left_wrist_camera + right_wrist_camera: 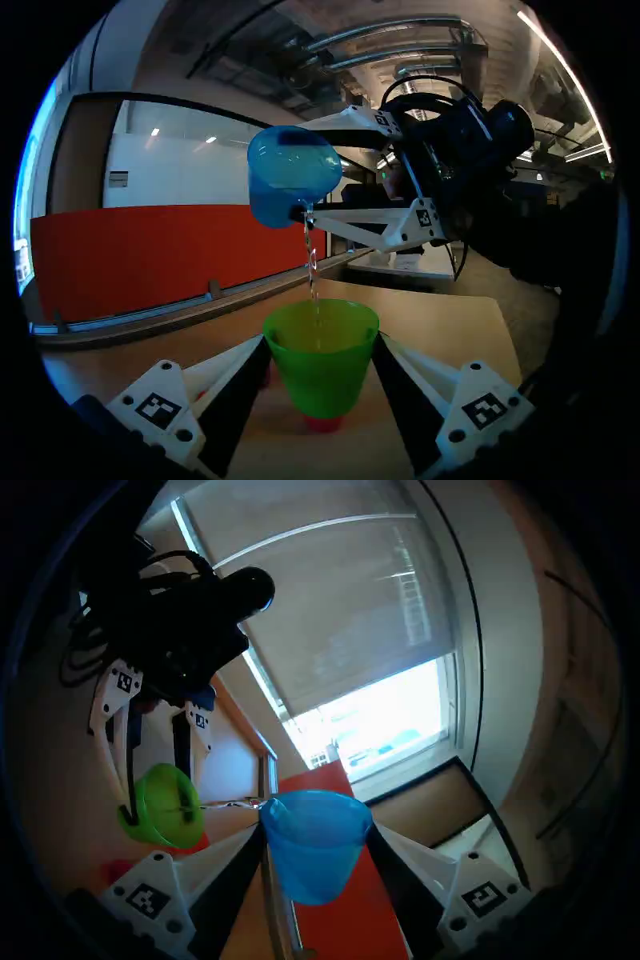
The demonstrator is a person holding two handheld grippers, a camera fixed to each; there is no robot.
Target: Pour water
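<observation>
In the left gripper view, the left gripper [320, 356] has its two fingers drawn in against opposite sides of the green cup [322, 364], clamping it upright between them. The cup sits low over the wooden table [448, 320], and a small red object [324, 423] shows just under its base (what it is cannot be made out). Above it hangs the blue cup [288, 172], tipped over with its rim pointing down. It is gripped from the side by the right gripper [322, 170], one white finger along the top of the cup and one along the bottom. A thin twisted stream of water [311, 268] runs from the blue cup's lip straight down into the mouth of the green cup — the two cups are apart, joined only by that stream. Behind them a long red panel [160, 256] runs along the far edge of the table.

In the right gripper view, everything looks rolled to one side. The blue cup sits in the foreground, pinched between this gripper's own fingers, both pressing on its walls. Off to the left and farther away is the left gripper with the green cup closed between its fingertips — its open mouth faces this camera. A bright window [384, 720] with a half-lowered blind [344, 600] takes up the background.
</observation>
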